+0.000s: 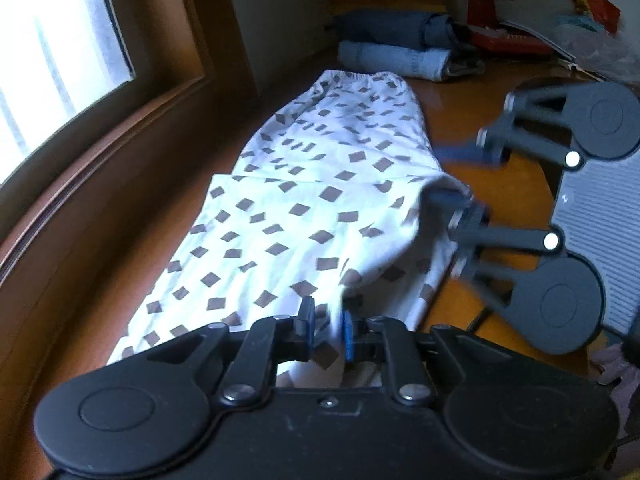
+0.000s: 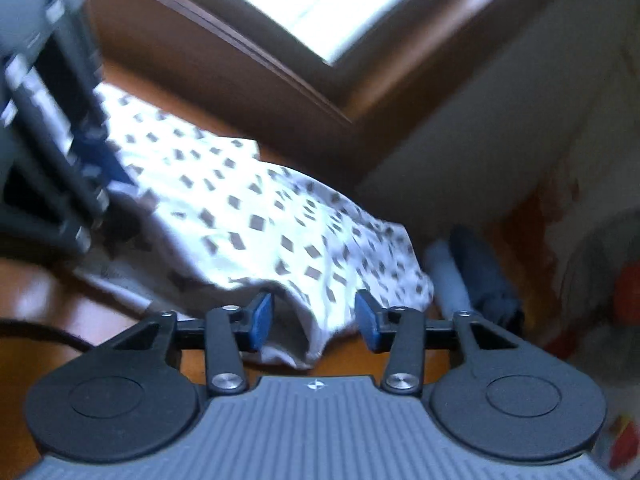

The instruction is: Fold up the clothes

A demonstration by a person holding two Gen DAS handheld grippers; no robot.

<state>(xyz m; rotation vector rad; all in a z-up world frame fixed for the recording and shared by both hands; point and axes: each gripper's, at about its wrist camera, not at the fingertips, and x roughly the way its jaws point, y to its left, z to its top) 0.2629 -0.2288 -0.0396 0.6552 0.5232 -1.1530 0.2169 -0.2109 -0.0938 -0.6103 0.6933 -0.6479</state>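
Left wrist view shows the patterned trousers [image 1: 304,200], white with brown diamonds, lying on the wooden floor [image 1: 500,184] alongside the window wall [image 1: 168,128]. Their long axis runs away from the left gripper [image 1: 326,326] toward the elastic waistband [image 1: 360,77] at the far end; the leg end is the near one. A layer appears doubled over at mid-length, its edge crossing the garment, so a fold seems to be in hand, though how far along cannot be settled.

The near end of the cloth rises between the left gripper's blue pads [image 1: 347,336]; they stand close together with fabric in the gap, and I judge them pinching it.

The right gripper [image 2: 314,316] faces the garment's long side edge, at right angles to its axis. In the right wrist view its pads stand spread, with a raised lip of cloth just ahead of them and not clamped.

Judgement: the left gripper is the nearer to the leg end and the right to the side edge; any further fold turns on carrying cloth along that long axis toward the waistband.

Beyond the waistband lie folded blue garments [image 1: 400,60], touching or nearly touching it.
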